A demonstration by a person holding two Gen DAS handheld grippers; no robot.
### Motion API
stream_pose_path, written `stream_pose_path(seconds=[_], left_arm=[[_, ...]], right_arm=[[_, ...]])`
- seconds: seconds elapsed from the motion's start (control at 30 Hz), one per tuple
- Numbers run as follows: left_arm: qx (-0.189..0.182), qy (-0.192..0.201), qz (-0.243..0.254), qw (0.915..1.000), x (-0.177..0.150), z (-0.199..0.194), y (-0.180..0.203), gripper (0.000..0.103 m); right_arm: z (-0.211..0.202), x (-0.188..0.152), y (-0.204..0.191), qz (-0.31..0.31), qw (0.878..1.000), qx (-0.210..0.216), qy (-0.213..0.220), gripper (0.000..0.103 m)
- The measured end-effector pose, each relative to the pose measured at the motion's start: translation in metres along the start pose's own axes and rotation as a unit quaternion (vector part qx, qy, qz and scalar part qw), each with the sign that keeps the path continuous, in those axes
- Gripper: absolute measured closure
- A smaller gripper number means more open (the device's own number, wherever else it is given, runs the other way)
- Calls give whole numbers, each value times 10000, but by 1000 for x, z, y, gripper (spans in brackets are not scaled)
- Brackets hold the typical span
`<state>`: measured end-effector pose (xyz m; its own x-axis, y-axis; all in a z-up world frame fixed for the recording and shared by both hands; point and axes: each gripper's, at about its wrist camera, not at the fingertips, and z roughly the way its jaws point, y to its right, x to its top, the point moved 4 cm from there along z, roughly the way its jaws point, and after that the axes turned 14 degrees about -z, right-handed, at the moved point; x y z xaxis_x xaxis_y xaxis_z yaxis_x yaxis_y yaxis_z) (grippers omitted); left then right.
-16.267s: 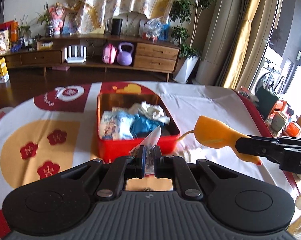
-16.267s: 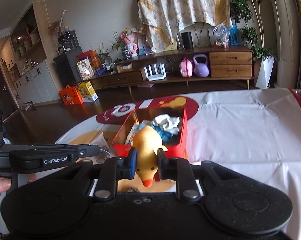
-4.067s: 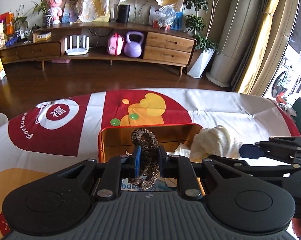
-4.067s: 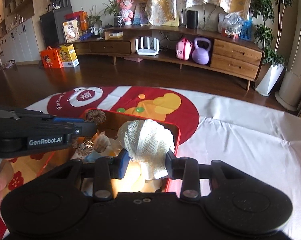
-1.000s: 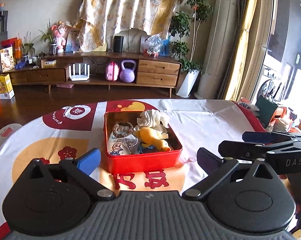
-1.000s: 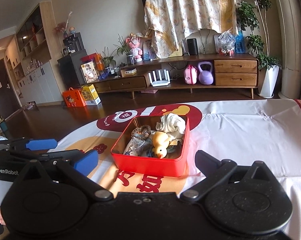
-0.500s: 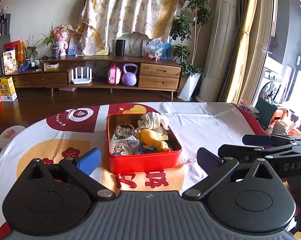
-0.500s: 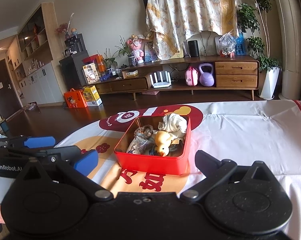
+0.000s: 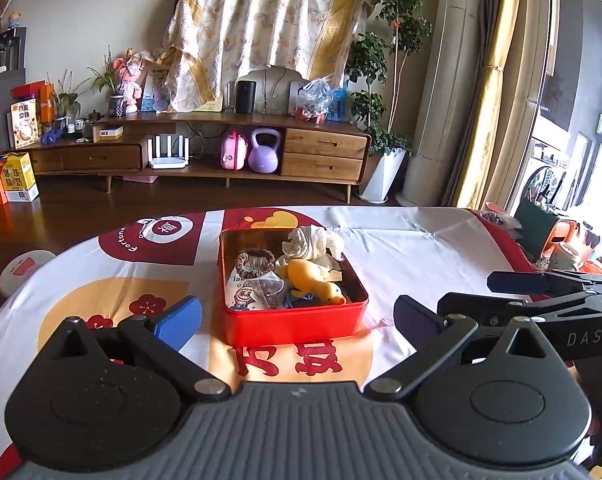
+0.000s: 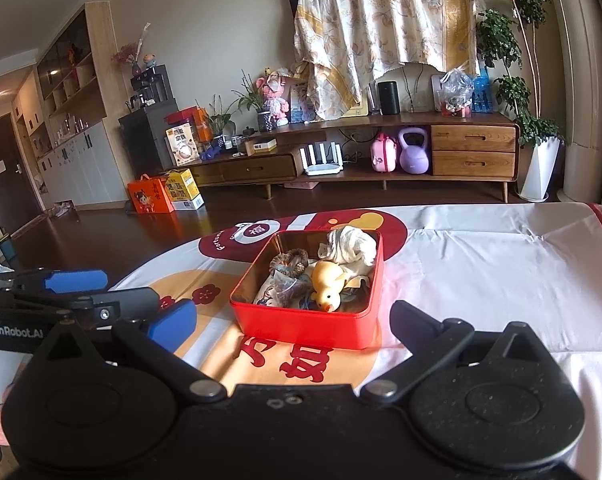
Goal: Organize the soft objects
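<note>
Left wrist view: the left gripper (image 9: 297, 318) was held spread wide and empty before the red tin (image 9: 297, 322), in which a hair scrunchie (image 9: 255, 261), yellow rubber duck (image 9: 313, 278) and white cloth (image 9: 315, 242) were packed, while the right gripper (image 9: 477, 298) was likewise parted alongside.

Right claw (image 9: 541, 292), seen from the left wrist: white letters "DAS" on its black side. Left claw (image 10: 113, 296), seen from the right wrist: white "GenRobot.AI" on its black body. Tablecloth (image 9: 401, 240) over the bench: "Fortune" in white along a red patch, beside a circled Chinese character; large red Chinese characters before the red tin (image 9: 293, 324). Packet (image 9: 245, 292) in the tin: lettering too small to read.
</note>
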<state>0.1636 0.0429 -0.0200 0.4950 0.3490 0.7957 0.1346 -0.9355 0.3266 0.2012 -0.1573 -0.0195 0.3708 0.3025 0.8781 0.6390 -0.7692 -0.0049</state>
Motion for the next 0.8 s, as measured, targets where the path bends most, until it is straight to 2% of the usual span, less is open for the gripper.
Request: stream_pose_path(seconds=[0.8], left_arm=[[-141,-9,-34,9999,-1,-5,2,0]], right_arm=[[2,-1,0,26,10000,-58,-45,0]])
